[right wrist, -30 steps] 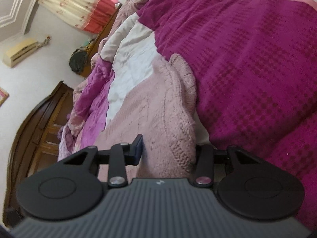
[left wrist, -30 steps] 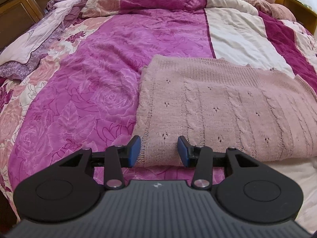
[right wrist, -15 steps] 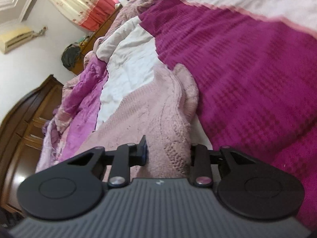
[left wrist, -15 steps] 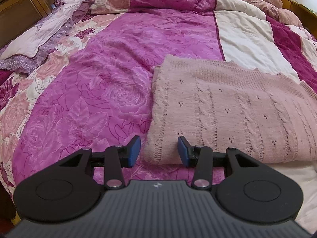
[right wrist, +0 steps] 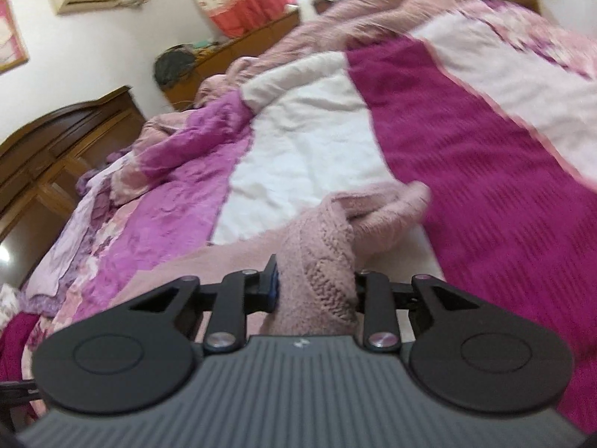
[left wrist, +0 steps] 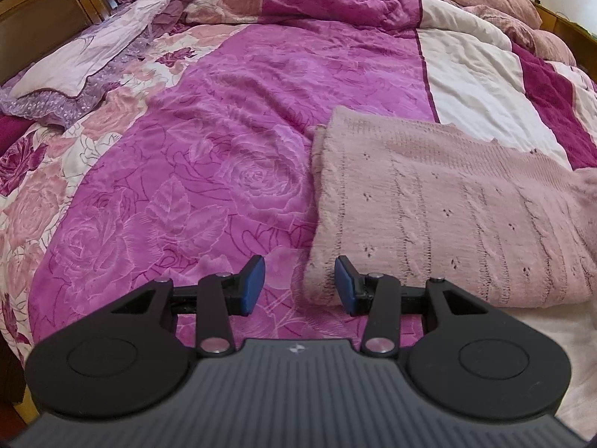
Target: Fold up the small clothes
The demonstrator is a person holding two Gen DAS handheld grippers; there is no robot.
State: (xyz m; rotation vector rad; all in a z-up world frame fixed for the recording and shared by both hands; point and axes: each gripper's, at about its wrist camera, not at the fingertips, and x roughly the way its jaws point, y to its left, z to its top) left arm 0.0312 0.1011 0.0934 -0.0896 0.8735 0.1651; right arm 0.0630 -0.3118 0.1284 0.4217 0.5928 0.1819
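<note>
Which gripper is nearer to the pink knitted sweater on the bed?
Right. The right gripper is clamped on a bunched edge of the sweater; the left gripper is open at its near corner, pads not pressing it.

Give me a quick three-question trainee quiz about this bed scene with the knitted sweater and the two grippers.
1. True or false: the right gripper is clamped on a bunch of the pale pink cable-knit sweater.
2. Which gripper has nothing pressed between its blue pads? A) left gripper B) right
3. Fill in: the sweater lies on a floral ____ bedspread.

Key: 1 true, its jaws have just been closing on the knit. 2 A, only the sweater's corner sits loosely between its open jaws. 3 magenta.
</note>
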